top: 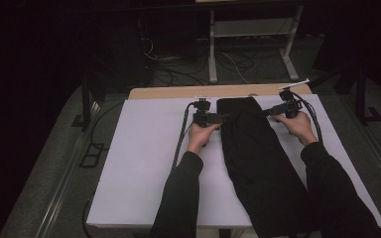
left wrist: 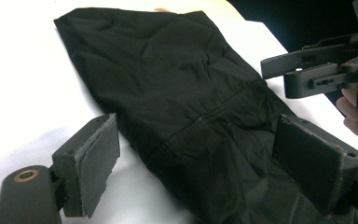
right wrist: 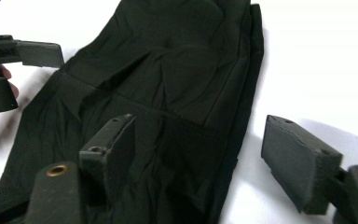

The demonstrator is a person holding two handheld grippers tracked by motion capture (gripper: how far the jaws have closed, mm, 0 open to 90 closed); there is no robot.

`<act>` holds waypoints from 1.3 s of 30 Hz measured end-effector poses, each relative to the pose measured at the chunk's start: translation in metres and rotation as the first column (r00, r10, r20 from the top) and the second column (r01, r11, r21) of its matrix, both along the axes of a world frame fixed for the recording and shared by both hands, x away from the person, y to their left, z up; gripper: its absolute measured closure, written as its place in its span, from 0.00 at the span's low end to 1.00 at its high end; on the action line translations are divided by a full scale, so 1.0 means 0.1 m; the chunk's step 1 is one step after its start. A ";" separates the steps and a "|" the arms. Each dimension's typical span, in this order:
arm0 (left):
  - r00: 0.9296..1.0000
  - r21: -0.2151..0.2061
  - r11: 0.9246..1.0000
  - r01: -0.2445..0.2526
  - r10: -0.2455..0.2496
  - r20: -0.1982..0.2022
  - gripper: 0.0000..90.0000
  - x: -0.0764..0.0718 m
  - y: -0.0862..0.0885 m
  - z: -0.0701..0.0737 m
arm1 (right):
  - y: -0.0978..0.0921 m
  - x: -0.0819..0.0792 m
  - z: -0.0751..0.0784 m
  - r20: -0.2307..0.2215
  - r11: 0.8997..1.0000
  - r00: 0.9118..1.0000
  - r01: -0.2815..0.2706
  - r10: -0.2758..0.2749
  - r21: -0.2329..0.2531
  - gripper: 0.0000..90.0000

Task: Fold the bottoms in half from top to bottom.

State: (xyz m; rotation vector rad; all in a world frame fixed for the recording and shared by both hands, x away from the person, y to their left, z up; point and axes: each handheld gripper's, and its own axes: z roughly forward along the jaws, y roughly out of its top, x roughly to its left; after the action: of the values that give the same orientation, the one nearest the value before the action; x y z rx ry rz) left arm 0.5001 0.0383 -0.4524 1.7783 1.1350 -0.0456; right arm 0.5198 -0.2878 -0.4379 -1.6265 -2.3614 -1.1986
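Black garment [top: 255, 148] lies flat lengthwise on the white table [top: 144, 163], slightly creased.

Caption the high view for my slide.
Two open grippers, left gripper and right gripper, flank black folded trousers on a white table.

One black garment [top: 250, 144], apparently trousers; two grippers; one table [top: 144, 163].

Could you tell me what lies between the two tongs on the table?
The black garment lies between the left tongs and the right tongs, spread flat on the white table; the high view shows this.
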 end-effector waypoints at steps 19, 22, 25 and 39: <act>0.999 -0.026 1.000 0.004 -0.005 -0.034 0.27 0.00 -0.05 -0.06 | -0.01 0.02 -0.13 -0.038 1.000 0.999 -0.003 0.004 0.024 0.42; 0.999 -0.031 0.999 0.005 -0.006 -0.043 0.30 0.00 -0.05 -0.07 | 0.01 0.02 -0.14 -0.034 1.000 0.999 -0.011 0.012 0.023 0.45; 0.999 -0.022 1.000 0.006 -0.007 -0.048 0.36 0.00 -0.06 -0.08 | 0.03 0.02 -0.14 -0.029 1.000 0.999 -0.022 0.023 0.014 0.50; 0.994 0.044 0.998 -0.050 0.053 -0.091 0.87 -0.02 -0.18 -0.15 | 0.15 -0.09 -0.15 0.025 0.995 0.998 0.056 -0.054 -0.081 0.91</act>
State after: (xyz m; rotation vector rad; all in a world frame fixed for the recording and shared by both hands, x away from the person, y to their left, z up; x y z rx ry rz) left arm 0.4978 0.0207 -0.4670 1.7984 1.2555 -0.0741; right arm 0.5104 -0.2725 -0.4529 -1.7219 -2.4255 -1.1504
